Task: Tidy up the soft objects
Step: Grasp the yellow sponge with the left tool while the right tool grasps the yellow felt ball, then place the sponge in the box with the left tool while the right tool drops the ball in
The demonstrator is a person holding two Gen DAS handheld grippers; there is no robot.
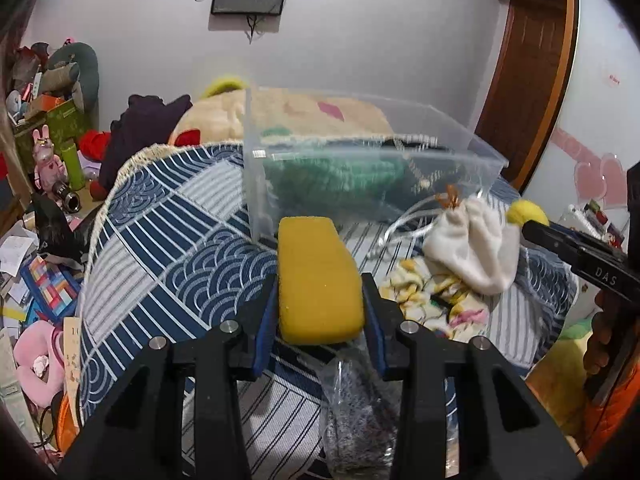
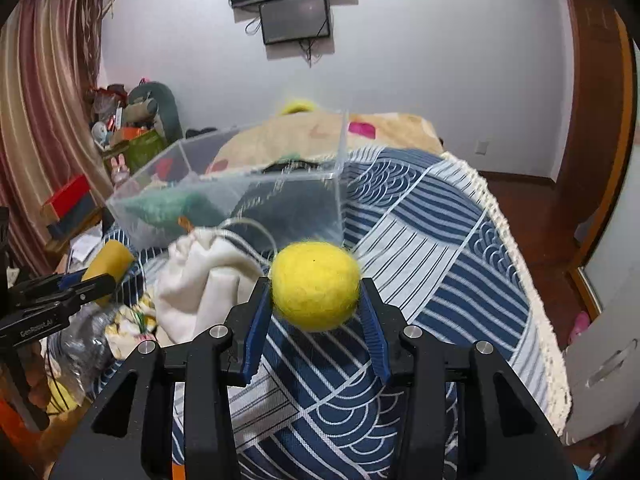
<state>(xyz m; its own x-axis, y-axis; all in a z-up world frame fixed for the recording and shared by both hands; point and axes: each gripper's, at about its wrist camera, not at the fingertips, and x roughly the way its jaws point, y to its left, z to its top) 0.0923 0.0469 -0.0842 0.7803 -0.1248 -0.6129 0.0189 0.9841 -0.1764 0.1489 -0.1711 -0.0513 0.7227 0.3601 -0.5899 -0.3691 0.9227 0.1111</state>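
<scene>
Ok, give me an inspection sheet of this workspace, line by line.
Surface: blue-and-white patterned cloth over the table.
Job's things: clear plastic bin holding a green soft item; white drawstring pouch and floral fabric on the cloth.
Clutter: clear bag near the front edge.
Grippers: left gripper shut on yellow sponge; right gripper shut on yellow felt ball.
Cables: wires below the wall screen.
Surroundings: plush toys and boxes along the wall.
</scene>
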